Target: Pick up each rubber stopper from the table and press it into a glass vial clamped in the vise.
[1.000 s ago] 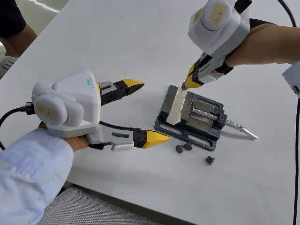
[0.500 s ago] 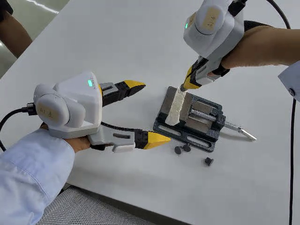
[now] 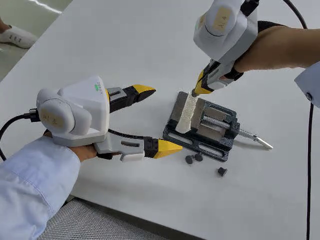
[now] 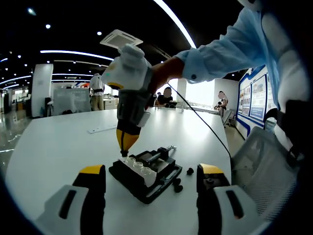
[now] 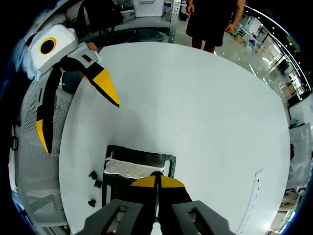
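A small black vise (image 3: 210,131) sits on the white table and clamps a row of glass vials (image 4: 134,163) wrapped in white padding (image 3: 188,111). My right gripper (image 3: 194,93) points down at the far end of that row, shut on a dark rubber stopper whose tip touches the vial top. From the right gripper view its shut jaws (image 5: 156,180) cover the vise (image 5: 122,155). Three loose stoppers (image 3: 189,159) (image 3: 199,157) (image 3: 221,171) lie in front of the vise. To the left of the vise my left gripper (image 3: 159,118) hovers open and holds nothing.
The vise's screw handle (image 3: 256,138) sticks out to the right. A cable (image 3: 310,150) hangs along the right edge. The table's near edge (image 3: 150,222) runs below the left gripper. People stand beyond the far side of the table (image 5: 210,19).
My right gripper has edged slightly left and down onto the end of the vial row. The left gripper has stayed where it was.
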Available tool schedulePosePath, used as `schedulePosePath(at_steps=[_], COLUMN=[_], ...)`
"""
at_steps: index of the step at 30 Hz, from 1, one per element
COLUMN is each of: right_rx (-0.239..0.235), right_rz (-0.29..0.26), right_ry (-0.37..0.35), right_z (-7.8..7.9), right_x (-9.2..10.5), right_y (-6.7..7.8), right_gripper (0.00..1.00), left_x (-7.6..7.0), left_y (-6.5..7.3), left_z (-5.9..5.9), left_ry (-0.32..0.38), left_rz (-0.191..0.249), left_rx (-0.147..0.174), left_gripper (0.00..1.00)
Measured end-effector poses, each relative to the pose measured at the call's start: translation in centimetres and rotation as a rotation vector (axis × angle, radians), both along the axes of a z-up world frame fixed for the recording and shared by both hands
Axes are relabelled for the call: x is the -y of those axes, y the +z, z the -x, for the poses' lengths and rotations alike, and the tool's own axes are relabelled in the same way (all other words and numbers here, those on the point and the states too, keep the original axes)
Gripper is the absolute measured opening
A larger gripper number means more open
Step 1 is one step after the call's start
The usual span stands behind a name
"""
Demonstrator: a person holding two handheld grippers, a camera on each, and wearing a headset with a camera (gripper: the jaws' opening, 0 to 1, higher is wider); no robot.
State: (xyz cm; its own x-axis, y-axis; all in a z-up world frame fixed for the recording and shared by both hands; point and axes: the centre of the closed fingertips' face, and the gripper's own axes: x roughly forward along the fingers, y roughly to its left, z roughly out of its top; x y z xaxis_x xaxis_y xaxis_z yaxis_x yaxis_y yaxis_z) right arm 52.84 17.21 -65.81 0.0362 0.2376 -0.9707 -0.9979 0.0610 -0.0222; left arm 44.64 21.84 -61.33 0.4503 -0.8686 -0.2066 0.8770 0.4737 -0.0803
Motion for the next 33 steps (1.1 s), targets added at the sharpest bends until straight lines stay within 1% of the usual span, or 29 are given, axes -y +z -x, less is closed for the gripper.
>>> schedulePosePath(at_steps=[6, 11, 16, 20, 22, 25, 26, 28, 29, 30, 31, 33], right_rx=[0.002, 0.009, 0.005, 0.003, -0.005, -0.029, -0.03, -0.02, -0.018, -0.015, -0.001, 0.002], right_rz=[0.017, 0.028, 0.023, 0.028, 0.03, 0.027, 0.032, 0.043, 0.047, 0.047, 0.05, 0.054], right_ry=[-0.005, -0.009, -0.019, -0.019, -0.025, -0.032, -0.022, -0.011, -0.028, -0.023, -0.002, -0.004], right_z=[0.01, 0.04, 0.02, 0.02, 0.03, 0.3, 0.49, 0.45, 0.4, 0.45, 0.48, 0.49], right_x=[0.05, 0.04, 0.07, 0.08, 0.11, 0.02, -0.03, -0.06, -0.02, 0.01, 0.06, 0.04], right_y=[-0.03, -0.05, -0.05, -0.11, -0.13, -0.18, -0.21, -0.25, -0.26, -0.27, -0.29, -0.32], right_gripper=[0.0, 0.0, 0.0, 0.0, 0.0, 0.0, 0.0, 0.0, 0.0, 0.0, 0.0, 0.0], left_x=[0.22, -0.04, -0.15, -0.09, -0.02, -0.02, -0.03, -0.04, -0.1, -0.12, -0.15, -0.23], left_y=[0.09, 0.16, 0.18, 0.13, 0.14, 0.14, 0.17, 0.16, 0.13, 0.16, 0.17, 0.11], left_z=[0.06, -0.03, -0.08, -0.08, -0.05, -0.09, -0.13, -0.17, -0.21, -0.24, -0.23, -0.24], left_ry=[-0.003, 0.004, 0.008, 0.008, 0.007, 0.009, 0.011, 0.012, 0.014, 0.016, 0.016, 0.017], left_rz=[0.003, 0.003, 0.005, 0.005, 0.007, 0.007, 0.01, 0.009, 0.007, 0.011, 0.013, 0.007], left_rx=[0.0, 0.003, 0.003, 0.001, 0.0, 0.001, 0.001, 0.002, 0.002, 0.001, -0.001, 0.002], left_gripper=[0.73, 0.73, 0.73, 0.73, 0.73, 0.73, 0.73, 0.73, 0.72, 0.72, 0.72, 0.72])
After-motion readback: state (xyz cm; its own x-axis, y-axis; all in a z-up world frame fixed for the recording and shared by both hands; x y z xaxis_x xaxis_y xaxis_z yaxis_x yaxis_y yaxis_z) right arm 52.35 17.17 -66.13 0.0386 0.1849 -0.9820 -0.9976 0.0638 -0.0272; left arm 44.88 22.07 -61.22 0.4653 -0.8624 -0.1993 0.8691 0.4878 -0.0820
